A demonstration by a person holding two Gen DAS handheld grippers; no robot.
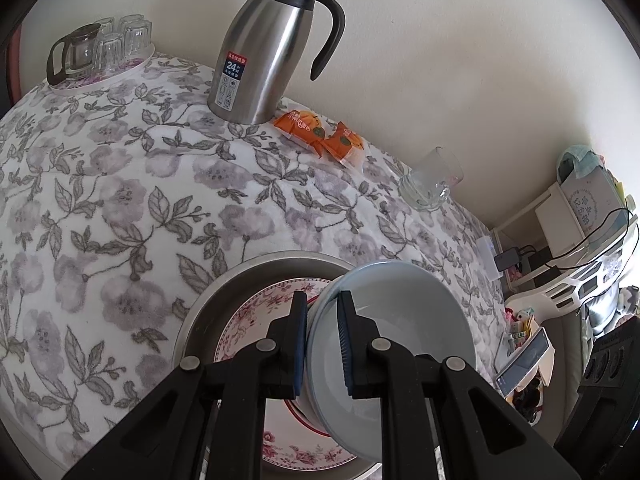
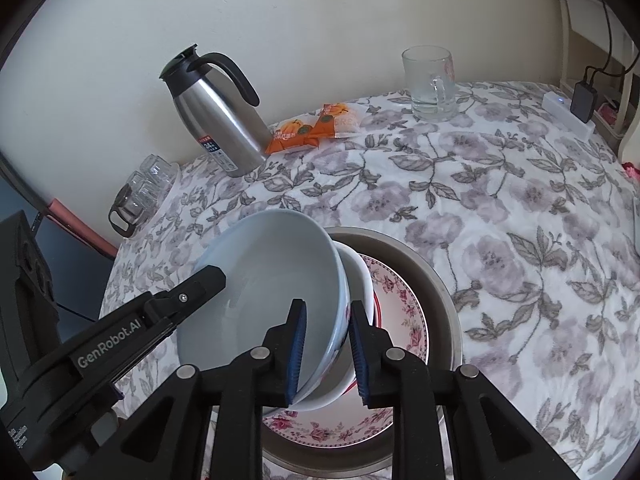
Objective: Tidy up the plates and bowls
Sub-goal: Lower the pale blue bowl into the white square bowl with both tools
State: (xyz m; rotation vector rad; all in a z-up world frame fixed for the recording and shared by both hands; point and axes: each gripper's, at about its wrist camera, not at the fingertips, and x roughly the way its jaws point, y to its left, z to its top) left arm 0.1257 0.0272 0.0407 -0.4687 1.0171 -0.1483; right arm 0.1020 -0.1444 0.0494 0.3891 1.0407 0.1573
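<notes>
A grey-blue bowl (image 1: 400,320) (image 2: 272,280) hangs tilted over a floral plate (image 1: 256,320) (image 2: 400,312) that lies in a round metal pan (image 1: 224,292) (image 2: 440,300). A white bowl with a red rim (image 2: 356,276) is nested under it. My left gripper (image 1: 322,300) (image 2: 208,276) is shut on the grey-blue bowl's rim on the left side. My right gripper (image 2: 326,352) straddles the opposite rims of both bowls, one pad inside and one outside. Its pads stand slightly off the walls.
On the floral tablecloth by the wall stand a steel thermos jug (image 1: 272,52) (image 2: 216,120), orange snack packs (image 1: 320,132) (image 2: 312,128) and a glass mug (image 1: 432,180) (image 2: 430,84). A tray of glasses (image 1: 100,52) sits at the far left corner. A power strip (image 2: 568,116) lies at the right edge.
</notes>
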